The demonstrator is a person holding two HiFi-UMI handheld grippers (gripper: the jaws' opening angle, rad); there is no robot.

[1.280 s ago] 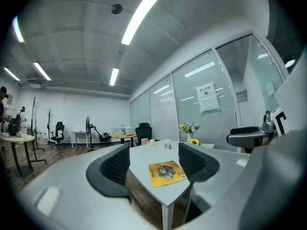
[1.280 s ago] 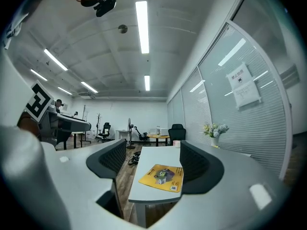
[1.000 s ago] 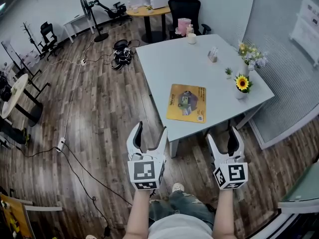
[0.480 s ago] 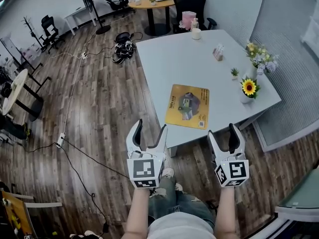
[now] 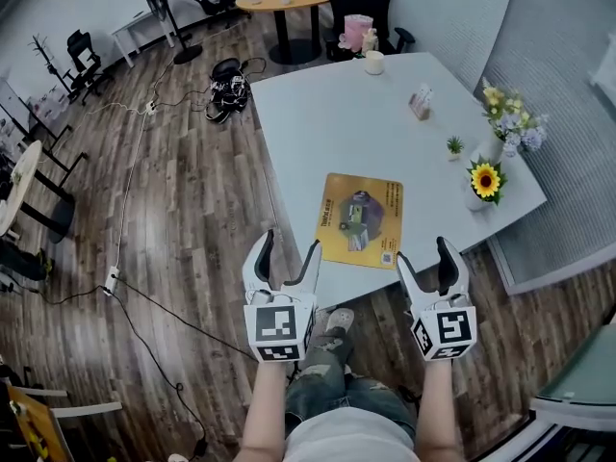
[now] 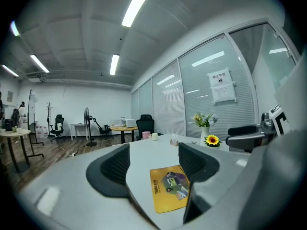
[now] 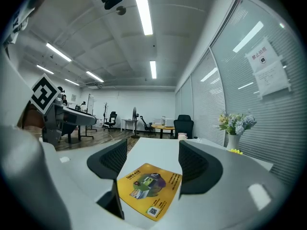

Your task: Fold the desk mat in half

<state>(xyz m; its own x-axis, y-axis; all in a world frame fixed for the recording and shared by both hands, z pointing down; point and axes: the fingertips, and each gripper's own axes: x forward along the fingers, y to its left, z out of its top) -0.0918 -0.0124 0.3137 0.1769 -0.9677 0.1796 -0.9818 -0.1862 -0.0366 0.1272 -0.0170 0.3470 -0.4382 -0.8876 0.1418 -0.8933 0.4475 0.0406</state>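
The left gripper (image 5: 287,250) hangs with its jaws spread wide and holding nothing, over the wooden floor (image 5: 192,210) just short of the table's near edge; the right gripper (image 5: 423,256) beside it is likewise spread and empty. Ahead of both, the yellow desk mat (image 5: 360,219) lies flat and unfolded on the white table (image 5: 327,114), close to that edge. Farther right stand a sunflower pot (image 5: 485,183) and a vase of flowers (image 5: 510,123)

Head view looked steeply down from above the person onto the surface (image 5: 337,123) and wood floor (image 5: 192,219). Both gripper views sat low, just off the surface's near edge, facing across it. All three shared the desk mat (image 5: 361,219).
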